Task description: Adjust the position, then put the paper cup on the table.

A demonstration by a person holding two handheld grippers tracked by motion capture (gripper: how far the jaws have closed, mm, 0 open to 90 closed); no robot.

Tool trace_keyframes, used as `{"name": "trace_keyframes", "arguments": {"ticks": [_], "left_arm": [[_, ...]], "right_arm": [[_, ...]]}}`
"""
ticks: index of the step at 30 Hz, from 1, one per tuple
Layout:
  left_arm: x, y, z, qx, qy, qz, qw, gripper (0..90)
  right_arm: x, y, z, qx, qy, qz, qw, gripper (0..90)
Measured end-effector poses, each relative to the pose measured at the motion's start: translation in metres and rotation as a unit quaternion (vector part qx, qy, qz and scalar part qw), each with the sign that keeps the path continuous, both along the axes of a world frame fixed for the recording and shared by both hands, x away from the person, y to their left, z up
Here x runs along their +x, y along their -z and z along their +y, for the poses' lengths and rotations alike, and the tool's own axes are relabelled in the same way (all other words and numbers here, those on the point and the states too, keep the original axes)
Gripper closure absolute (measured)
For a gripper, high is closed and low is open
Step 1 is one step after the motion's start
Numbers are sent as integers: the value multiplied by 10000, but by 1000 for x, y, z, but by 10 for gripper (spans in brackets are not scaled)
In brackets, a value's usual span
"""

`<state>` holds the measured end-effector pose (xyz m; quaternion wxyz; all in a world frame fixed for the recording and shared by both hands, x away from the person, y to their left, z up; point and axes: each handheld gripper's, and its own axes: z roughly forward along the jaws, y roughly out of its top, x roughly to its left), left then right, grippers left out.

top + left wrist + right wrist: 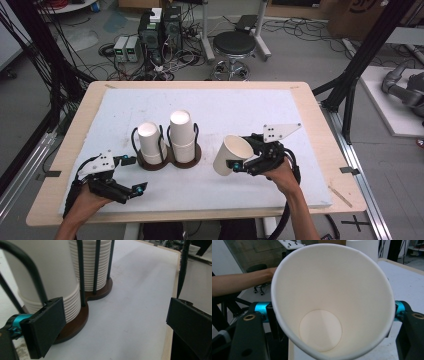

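The paper cup [232,154] sits clamped in my right gripper [243,162], tipped so its open mouth faces back toward me and to the right, its base angled down toward the white board [280,107]. In the right gripper view I look straight into the cup [332,302], with my jaws closed tight on its two sides just under the rim. It hangs above the board, to the right of the wooden cup holder [169,159], apart from it. That holder carries two stacks of upturned cups inside black wire loops: the shorter left stack [150,142] and the taller right stack [182,135]. My left gripper [131,174] rests low on the board just left of the holder, jaws spread wide with nothing between them. I judge this to be the carrying step, one cup taken in hand. Next I would need to turn the cup mouth-down and line it up over a stack, while my left jaws steady the holder's base
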<state>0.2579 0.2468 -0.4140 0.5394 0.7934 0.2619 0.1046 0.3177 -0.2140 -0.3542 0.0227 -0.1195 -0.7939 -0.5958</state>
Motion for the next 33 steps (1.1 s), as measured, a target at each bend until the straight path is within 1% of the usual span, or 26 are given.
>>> {"name": "trace_keyframes", "arguments": {"ticks": [3,10,11,18,23,25,26,27,33], "left_arm": [[-1,1,3,-12,-57,5,10000,23],[-2,3,7,15,-131,15,9999,23],[-2,3,7,16,-135,10,9999,23],[-1,3,9,9,-211,-30,9998,23],[-1,4,11,2,-268,-23,9996,23],[-1,4,11,16,-298,-36,9995,24],[-1,4,12,9,-325,-48,9995,23],[-1,4,12,-16,-330,-46,9994,23],[0,4,12,-9,-370,-64,9993,23]], "right_arm": [[0,1,-2,-19,39,-34,10000,285],[-1,2,-7,-32,105,-5,9999,285],[-1,2,-7,-28,122,-51,9999,285],[-1,2,-8,-49,129,-49,9999,285],[-1,2,-8,-75,147,-50,9999,285],[-1,2,-8,-88,174,-64,9998,285],[-1,2,-7,-104,171,-30,9998,285],[-1,2,-8,-113,182,-40,9998,285],[-1,2,-9,-140,277,-80,9995,285]]}}
